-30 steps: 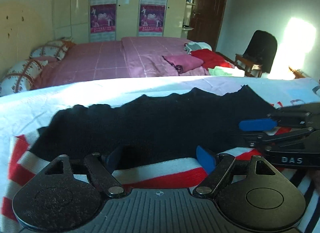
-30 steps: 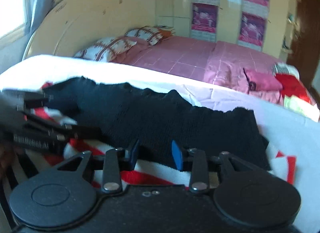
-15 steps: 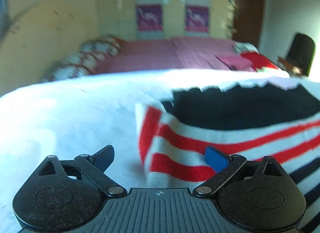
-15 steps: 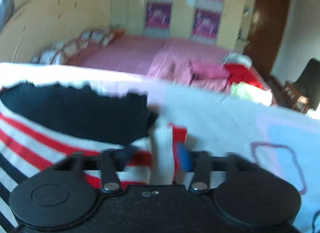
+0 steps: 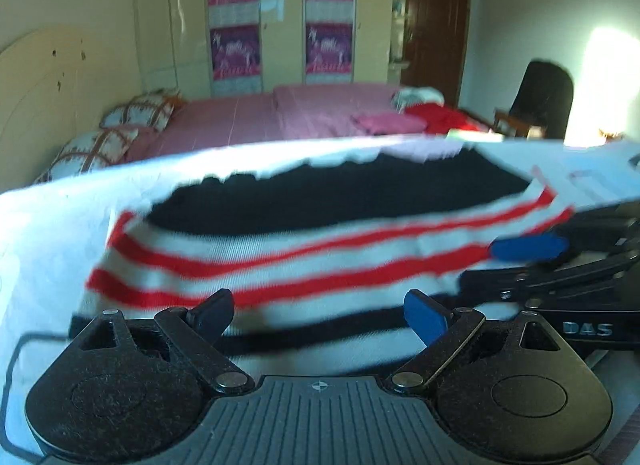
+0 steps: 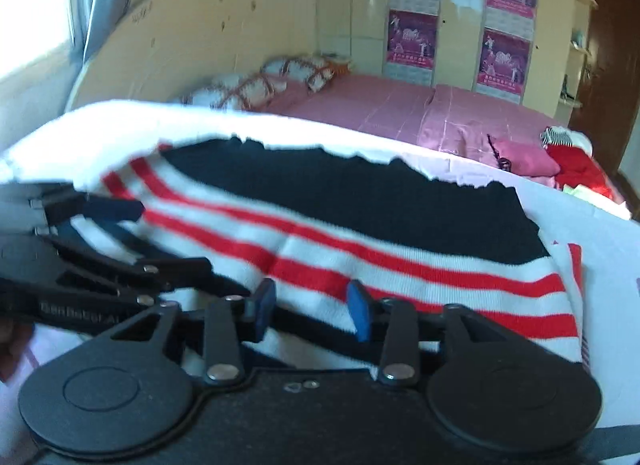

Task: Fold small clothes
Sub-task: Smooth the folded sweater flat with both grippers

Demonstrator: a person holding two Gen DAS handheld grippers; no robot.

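The sweater (image 5: 304, 261), striped red, white and black with a wide black band along its far edge, lies across the white sheet (image 5: 48, 233) in front of the pink bed (image 5: 248, 121). It looks partly folded, so the step in hand appears to be taking the near edge for the next fold.

At the sweater's left part, the left gripper (image 5: 320, 315) hangs over the near stripes with its jaws spread wide and nothing pinched between them. It should come down so that one finger slides under the near edge (both layers, if the cloth is doubled there) before closing.

Toward the sweater's right part, the right gripper (image 6: 312, 309) is opening; striped cloth shows between its jaws, but the pads do not seem to press on it. It needs the same bite, level with the left one, so that the edge lifts straight.

Lift both together, carry the edge toward the black band, and lay it down without dragging the sheet. The knit is soft and may sag between the two grips.
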